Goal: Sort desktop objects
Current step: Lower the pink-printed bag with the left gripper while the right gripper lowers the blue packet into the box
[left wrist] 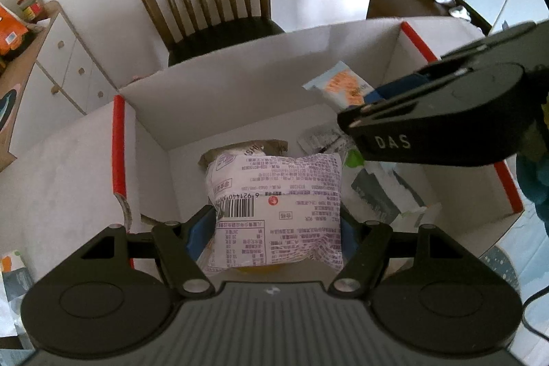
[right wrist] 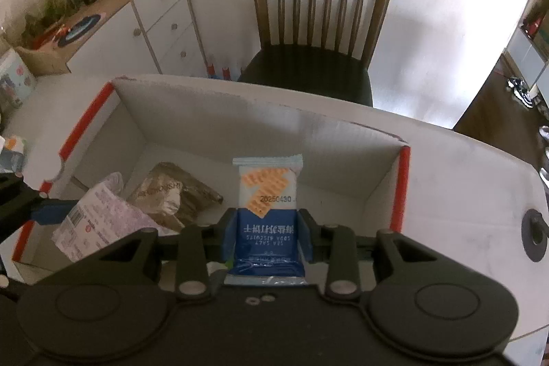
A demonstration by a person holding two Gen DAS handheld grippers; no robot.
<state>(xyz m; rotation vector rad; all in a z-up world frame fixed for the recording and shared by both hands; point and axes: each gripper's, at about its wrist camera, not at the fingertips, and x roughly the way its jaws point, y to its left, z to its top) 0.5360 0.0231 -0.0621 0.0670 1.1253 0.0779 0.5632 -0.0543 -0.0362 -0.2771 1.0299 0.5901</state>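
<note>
My left gripper (left wrist: pixel 276 230) is shut on a puffy white snack bag with purple print and a barcode (left wrist: pixel 278 204), held over the open white cardboard box with red edges (left wrist: pixel 118 139). My right gripper (right wrist: pixel 267 237) is shut on a blue and white soda cracker packet (right wrist: pixel 266 204), also over the box (right wrist: pixel 343 156). In the left wrist view the right gripper (left wrist: pixel 369 103) comes in from the right, its cracker packet (left wrist: pixel 343 84) pointing into the box. The purple-print bag (right wrist: pixel 99 222) and the left gripper's blue finger (right wrist: pixel 51 211) show at the right view's left edge.
Inside the box lie a brown foil packet (right wrist: pixel 171 194), also seen in the left view (left wrist: pixel 254 148), a blister pack (left wrist: pixel 319 138) and a grey and white packet (left wrist: pixel 384 194). A wooden chair (right wrist: pixel 319 33) stands behind the table. A white drawer cabinet (right wrist: pixel 151 19) with groceries stands at the left.
</note>
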